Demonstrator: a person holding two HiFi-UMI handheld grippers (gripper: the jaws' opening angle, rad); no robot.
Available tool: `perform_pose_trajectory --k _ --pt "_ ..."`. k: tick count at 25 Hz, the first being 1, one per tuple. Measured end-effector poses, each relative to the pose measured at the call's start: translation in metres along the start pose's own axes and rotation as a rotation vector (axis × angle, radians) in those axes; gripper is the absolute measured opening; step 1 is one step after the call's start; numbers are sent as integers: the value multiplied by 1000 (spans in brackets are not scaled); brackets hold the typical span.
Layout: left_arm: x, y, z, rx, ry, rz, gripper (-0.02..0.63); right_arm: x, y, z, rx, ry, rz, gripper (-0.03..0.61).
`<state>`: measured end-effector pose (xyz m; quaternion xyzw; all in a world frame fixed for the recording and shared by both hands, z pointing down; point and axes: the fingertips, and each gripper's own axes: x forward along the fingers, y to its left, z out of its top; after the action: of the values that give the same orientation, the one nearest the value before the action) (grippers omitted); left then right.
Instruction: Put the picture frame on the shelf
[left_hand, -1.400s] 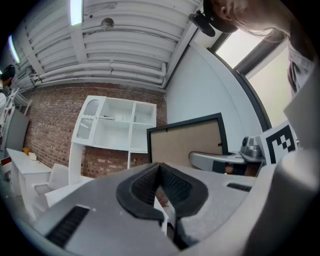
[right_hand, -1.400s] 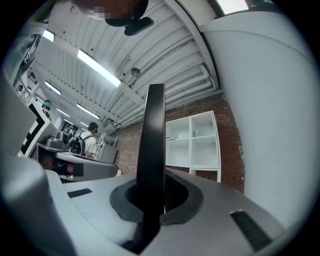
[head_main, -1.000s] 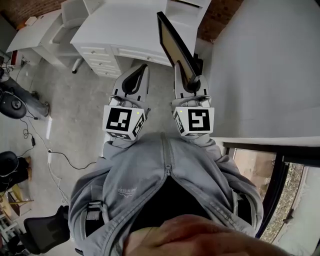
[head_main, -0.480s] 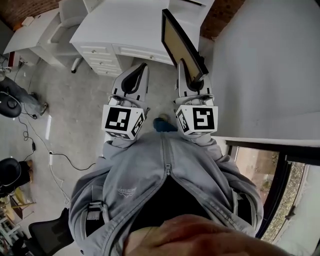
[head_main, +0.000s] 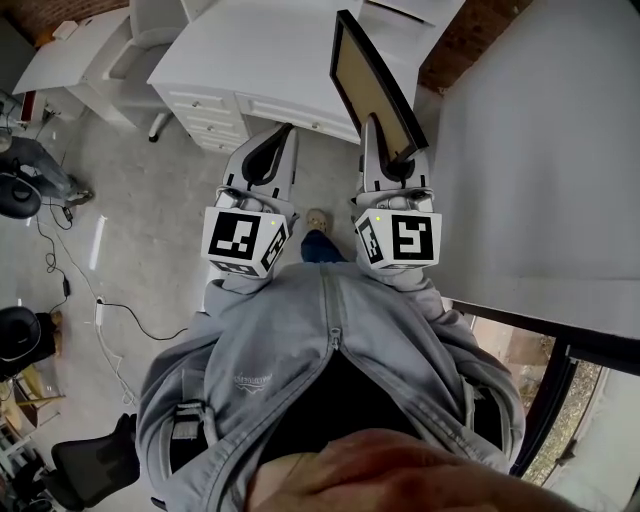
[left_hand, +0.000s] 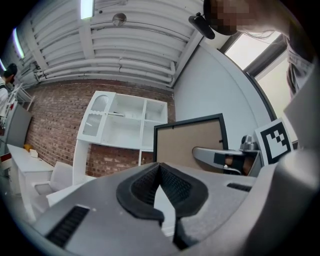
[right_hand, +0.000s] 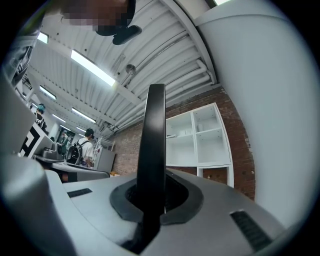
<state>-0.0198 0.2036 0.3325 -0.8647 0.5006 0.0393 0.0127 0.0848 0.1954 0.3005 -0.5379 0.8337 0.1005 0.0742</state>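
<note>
So the picture frame (head_main: 368, 82) is up in the air, pinched by the right gripper (head_main: 385, 150) and nothing else. In the right gripper view it's dead edge-on, a thin black bar standing upright straight out of the jaws, and the dark pads (right_hand: 179, 194) are squeezed onto its lower edge from both sides. From the head view the frame sticks out past the fingertips and leans a bit to the left, black rim around a plain brown backing.

The left gripper (head_main: 283, 135) is riding right alongside, near the other one but not touching it or the frame. Its jaws are pressed together at the tips with nothing between them. From its own camera the brown back of the frame faces it, off to the right, with the right gripper's jaw clamped across the bottom corner.

The shelf (left_hand: 141, 125) is the white cubby unit against the brick wall (left_hand: 55, 120) up ahead, well apart from the frame. A white desk (head_main: 250, 55) with drawers sits below and in front of both grippers, and the person's grey hoodie (head_main: 330, 350) fills the bottom of the head view.
</note>
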Motion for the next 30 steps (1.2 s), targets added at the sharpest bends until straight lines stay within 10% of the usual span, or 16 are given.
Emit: perform_pose_trajectory --k 13,30 --pt "150 66 -17 -1 24 49 8 145 -83 -61 44 40 49 34" --pt "154 61 -6 1 -30 24 7 145 -89 -51 17 16 33 34"
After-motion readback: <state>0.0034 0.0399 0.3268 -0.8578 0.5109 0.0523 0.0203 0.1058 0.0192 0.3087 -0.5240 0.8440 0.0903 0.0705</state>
